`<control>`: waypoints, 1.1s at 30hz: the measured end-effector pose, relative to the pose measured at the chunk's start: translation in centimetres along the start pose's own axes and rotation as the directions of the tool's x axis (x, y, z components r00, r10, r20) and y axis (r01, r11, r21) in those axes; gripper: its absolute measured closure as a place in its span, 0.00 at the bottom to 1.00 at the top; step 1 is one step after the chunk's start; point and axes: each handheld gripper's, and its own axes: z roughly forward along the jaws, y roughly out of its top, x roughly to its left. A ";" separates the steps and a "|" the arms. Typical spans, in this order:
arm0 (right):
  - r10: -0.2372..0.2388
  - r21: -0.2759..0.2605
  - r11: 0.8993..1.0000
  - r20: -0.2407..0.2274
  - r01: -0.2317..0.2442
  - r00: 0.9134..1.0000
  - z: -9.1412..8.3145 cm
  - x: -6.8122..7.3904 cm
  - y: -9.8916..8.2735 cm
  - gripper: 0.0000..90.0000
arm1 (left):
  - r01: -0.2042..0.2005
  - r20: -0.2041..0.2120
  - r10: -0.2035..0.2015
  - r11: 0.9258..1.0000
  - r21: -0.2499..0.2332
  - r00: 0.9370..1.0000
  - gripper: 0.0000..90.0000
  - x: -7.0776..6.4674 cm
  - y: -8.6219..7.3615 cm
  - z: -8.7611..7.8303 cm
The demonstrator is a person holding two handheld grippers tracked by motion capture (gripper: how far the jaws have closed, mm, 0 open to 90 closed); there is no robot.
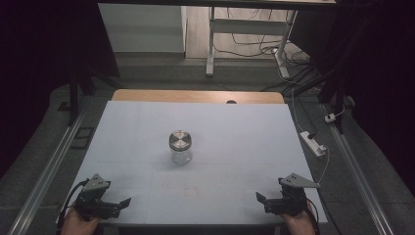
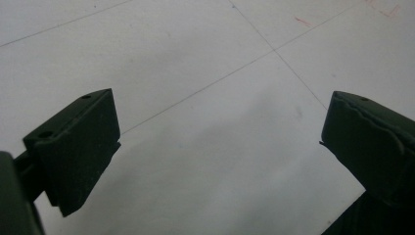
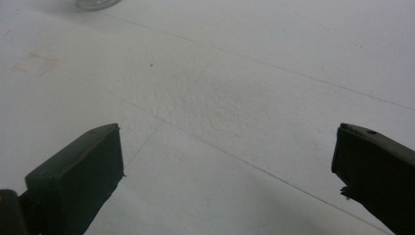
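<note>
Both grippers are sitting down at the near edge of the table (image 1: 147, 117), one at each corner. The left gripper (image 1: 125, 201) is at the near left, held in a hand (image 1: 78, 223), its jaws pointing right toward the middle. In the left gripper view (image 2: 218, 142) the jaws are spread wide with nothing between them, just bare white tabletop crossed by thin lines and a couple of faint red marks at the far right.

The right gripper (image 1: 259, 197) is at the near right, also in a hand (image 1: 298, 225), jaws pointing left. Same deal in the right gripper view (image 3: 227, 161): jaws wide apart, nothing held, white surface with a faint reddish smudge at the left.

The jar (image 1: 180, 147) stands upright around the middle of the table, clear glass with a round metal lid (image 1: 180, 140) on it, well apart from both grippers and roughly between them, farther out. Its base just peeks in at the top left of the right gripper view (image 3: 98, 4).

Past the far right of the table, a white power strip (image 1: 313, 143) lies on the floor.
</note>
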 end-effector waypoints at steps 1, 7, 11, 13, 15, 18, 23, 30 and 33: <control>0.000 0.000 1.000 0.000 0.000 1.000 0.0 0.0 0.0 0.00 | 0.000 -0.001 0.000 1.000 -0.001 1.000 0.02 0.0 0.0 0.0; 0.021 -0.011 1.000 -0.019 -0.021 1.000 0.1 -0.5 0.1 0.00 | -0.001 -0.004 0.001 1.000 0.001 1.000 0.01 0.0 0.0 0.0; 0.036 -0.006 0.999 -0.025 -0.036 0.999 0.1 -0.6 0.1 0.00 | -0.004 -0.005 0.004 1.000 0.006 1.000 0.01 -0.1 0.0 0.0; 0.017 0.003 1.000 -0.025 -0.017 1.000 0.2 -0.4 0.1 0.00 | -0.002 -0.004 0.002 1.000 0.009 1.000 0.01 0.0 0.0 0.1; 0.006 0.008 1.000 -0.023 -0.005 1.000 0.2 -0.3 0.1 0.00 | 0.002 -0.003 -0.002 1.000 0.009 1.000 0.01 0.0 0.0 0.1; -0.004 0.010 1.000 -0.022 0.004 1.000 0.3 -0.1 0.1 0.00 | 0.005 0.007 -0.005 1.000 0.011 1.000 0.00 0.1 0.0 0.1; -0.017 0.015 1.000 -0.025 0.018 1.000 0.3 0.0 0.1 0.00 | 0.019 0.023 -0.019 1.000 0.019 1.000 0.00 0.3 0.1 0.2; -0.021 0.017 1.000 -0.028 0.021 0.999 0.3 0.0 0.1 0.00 | 0.017 0.016 -0.018 1.000 0.023 1.000 0.00 0.2 0.1 0.2; -0.022 0.018 1.000 -0.029 0.023 0.999 0.4 0.0 0.1 0.00 | 0.015 0.017 -0.016 1.000 0.025 1.000 0.00 0.2 0.1 0.2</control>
